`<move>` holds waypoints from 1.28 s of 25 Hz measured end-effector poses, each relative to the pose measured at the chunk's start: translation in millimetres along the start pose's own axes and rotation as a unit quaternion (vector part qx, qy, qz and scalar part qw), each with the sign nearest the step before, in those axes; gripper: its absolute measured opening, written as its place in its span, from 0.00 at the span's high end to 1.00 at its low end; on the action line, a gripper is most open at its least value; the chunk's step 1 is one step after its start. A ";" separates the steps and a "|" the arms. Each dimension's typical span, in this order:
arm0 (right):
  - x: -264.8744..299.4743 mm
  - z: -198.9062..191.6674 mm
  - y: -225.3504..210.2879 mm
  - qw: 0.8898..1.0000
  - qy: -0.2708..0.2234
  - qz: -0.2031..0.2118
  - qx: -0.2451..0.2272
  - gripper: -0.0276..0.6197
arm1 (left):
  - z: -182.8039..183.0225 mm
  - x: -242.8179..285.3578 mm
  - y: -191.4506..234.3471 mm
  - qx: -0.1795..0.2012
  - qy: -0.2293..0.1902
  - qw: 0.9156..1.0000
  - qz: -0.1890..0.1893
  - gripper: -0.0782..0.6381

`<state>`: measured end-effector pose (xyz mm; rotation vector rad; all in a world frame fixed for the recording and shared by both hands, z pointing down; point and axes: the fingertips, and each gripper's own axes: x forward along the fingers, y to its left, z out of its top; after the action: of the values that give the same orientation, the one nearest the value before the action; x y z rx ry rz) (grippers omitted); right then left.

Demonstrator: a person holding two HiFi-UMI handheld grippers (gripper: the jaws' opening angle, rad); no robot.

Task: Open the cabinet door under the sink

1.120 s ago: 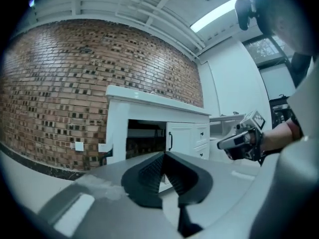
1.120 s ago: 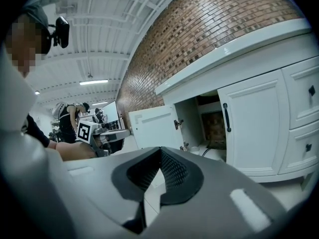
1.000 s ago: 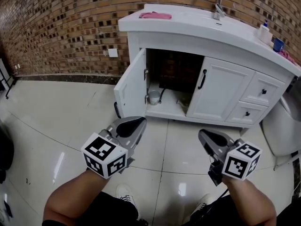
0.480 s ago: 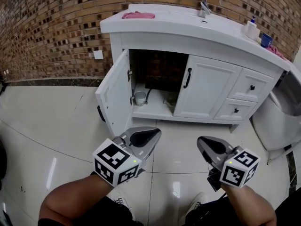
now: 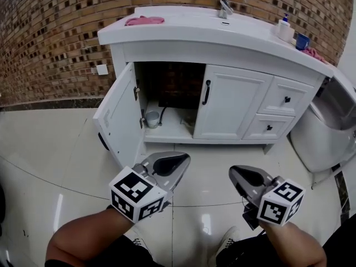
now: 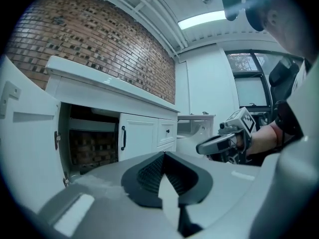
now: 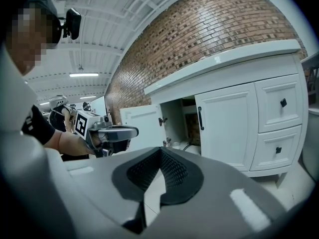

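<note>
The white sink cabinet stands against the brick wall with its left door (image 5: 114, 115) swung wide open, showing a dark inside with a hose and a small metal cup (image 5: 152, 119). The right door (image 5: 231, 102) with its black handle (image 5: 207, 92) is closed. My left gripper (image 5: 185, 156) is shut and empty, hovering over the floor tiles well short of the open door. My right gripper (image 5: 232, 171) is beside it, also shut with nothing held. The open door (image 6: 25, 133) fills the left of the left gripper view, and the open door (image 7: 142, 126) shows left of centre in the right gripper view.
Two drawers (image 5: 286, 98) sit right of the closed door. A white toilet (image 5: 320, 132) stands at the far right. On the countertop are a pink cloth (image 5: 143, 20), a faucet (image 5: 225, 4), a soap bottle (image 5: 285, 29) and a blue cup (image 5: 302, 40). Glossy floor tiles lie below.
The cabinet has slid left in the head view. My left gripper has moved right and lower in the frame; the right one has shifted slightly. The left door stays open.
</note>
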<state>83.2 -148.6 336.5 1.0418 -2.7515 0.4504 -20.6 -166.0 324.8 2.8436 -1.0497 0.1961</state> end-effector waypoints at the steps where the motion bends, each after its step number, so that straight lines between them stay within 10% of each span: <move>1: -0.2 -0.2 0.7 1.000 0.000 0.002 -0.001 0.95 | 0.0 1.5 -0.6 0.000 0.000 1.000 -0.002 0.88; 32: 6.3 6.5 22.8 0.999 -0.001 0.031 -0.018 0.95 | 0.9 -15.9 0.4 -0.002 -0.003 1.000 0.007 0.88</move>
<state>63.0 -138.4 327.0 0.9521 -2.7900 0.4069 -32.8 -156.3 321.5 2.8359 -1.0713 0.1856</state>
